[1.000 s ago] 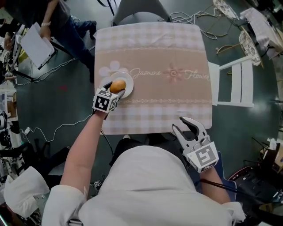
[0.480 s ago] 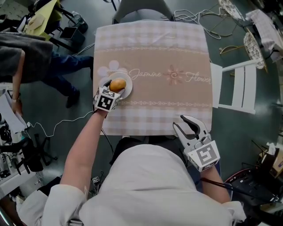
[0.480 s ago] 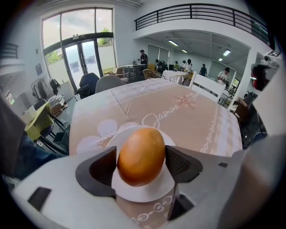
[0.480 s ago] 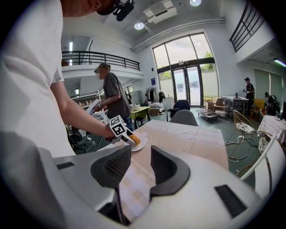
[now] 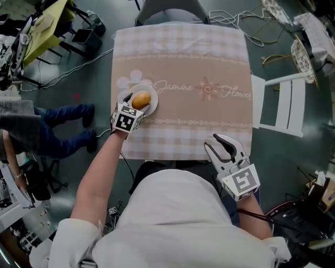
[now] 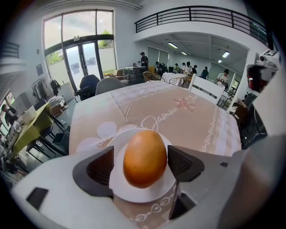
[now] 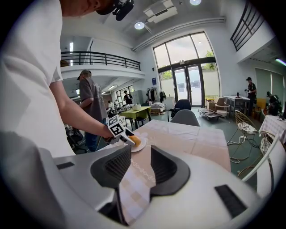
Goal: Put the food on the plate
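An orange-yellow egg-shaped food [image 5: 140, 99] lies on a small white plate [image 5: 152, 107] at the left of the table. My left gripper [image 5: 132, 104] reaches over the plate's near rim, and its jaws straddle the food. In the left gripper view the food [image 6: 145, 157] rests on the plate [image 6: 134, 195] between the jaws of the left gripper [image 6: 142, 164], which are opening; a strip of plate shows beside the left pad. My right gripper [image 5: 221, 147] hovers open and empty at the table's near edge. From the right gripper [image 7: 140, 167] view, the plate [image 7: 139, 146] and food [image 7: 134, 140] are far off.
The table [image 5: 209, 125] carries a beige checked cloth with flower print. A white chair [image 5: 280, 104] stands at its right and a grey chair [image 5: 167, 10] at the far side. Cables trail on the floor, and a person's legs [image 5: 57, 131] are at the left.
The bystander at the left has walked down the left side of the view. My left gripper has stayed at the plate with the food between its jaws. The right gripper has barely moved.
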The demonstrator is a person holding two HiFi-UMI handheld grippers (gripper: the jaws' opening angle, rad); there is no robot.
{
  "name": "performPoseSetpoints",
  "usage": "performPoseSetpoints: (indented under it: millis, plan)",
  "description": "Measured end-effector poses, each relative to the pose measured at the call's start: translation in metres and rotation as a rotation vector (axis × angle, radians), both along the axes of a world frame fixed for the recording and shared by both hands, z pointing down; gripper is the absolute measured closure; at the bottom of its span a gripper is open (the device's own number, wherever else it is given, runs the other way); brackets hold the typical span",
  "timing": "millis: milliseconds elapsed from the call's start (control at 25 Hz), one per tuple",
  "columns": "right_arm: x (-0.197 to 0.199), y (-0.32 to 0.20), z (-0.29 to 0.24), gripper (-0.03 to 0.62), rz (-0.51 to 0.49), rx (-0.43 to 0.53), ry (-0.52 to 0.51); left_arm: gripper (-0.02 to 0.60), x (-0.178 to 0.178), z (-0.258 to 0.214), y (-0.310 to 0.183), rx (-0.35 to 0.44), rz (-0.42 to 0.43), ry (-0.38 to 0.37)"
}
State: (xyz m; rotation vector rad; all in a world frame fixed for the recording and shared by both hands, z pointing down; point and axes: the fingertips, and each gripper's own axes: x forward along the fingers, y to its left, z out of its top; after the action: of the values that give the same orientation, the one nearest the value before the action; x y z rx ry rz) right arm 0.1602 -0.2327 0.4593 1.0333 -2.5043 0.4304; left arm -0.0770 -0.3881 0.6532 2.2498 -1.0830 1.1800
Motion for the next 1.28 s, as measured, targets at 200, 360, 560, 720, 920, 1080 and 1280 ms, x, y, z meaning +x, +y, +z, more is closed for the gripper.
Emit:
performPoseSetpoints:
  millis: [200,360,560,720,920,1080,1280]
  plan:
    - [-0.009,0.001,-0.001,0.447,-0.011,0.003,-0.002,0.198,0.000,-0.009,0.005,0.010,0.009,0.030]
    - [-0.020,0.001,-0.004,0.447,-0.023,0.009,-0.008,0.193,0.001,-0.020,0.013,0.033,0.040,0.059]
    - [-0.041,0.006,-0.009,0.447,-0.044,0.026,-0.010,0.192,-0.006,-0.042,0.030,0.067,0.060,0.107]
    - [-0.070,0.015,-0.017,0.459,-0.089,0.057,-0.005,0.193,-0.018,-0.064,0.063,0.080,0.121,0.112]
    - [-0.122,0.028,-0.036,0.515,-0.141,0.099,-0.013,0.257,-0.040,-0.114,0.118,0.129,0.181,0.178]
    - [-0.163,0.048,-0.039,0.540,-0.187,0.116,-0.019,0.446,-0.062,-0.161,0.165,0.188,0.179,0.294]
    - [-0.203,0.081,-0.041,0.549,-0.215,0.129,0.026,0.571,-0.088,-0.208,0.226,0.166,0.105,0.516]
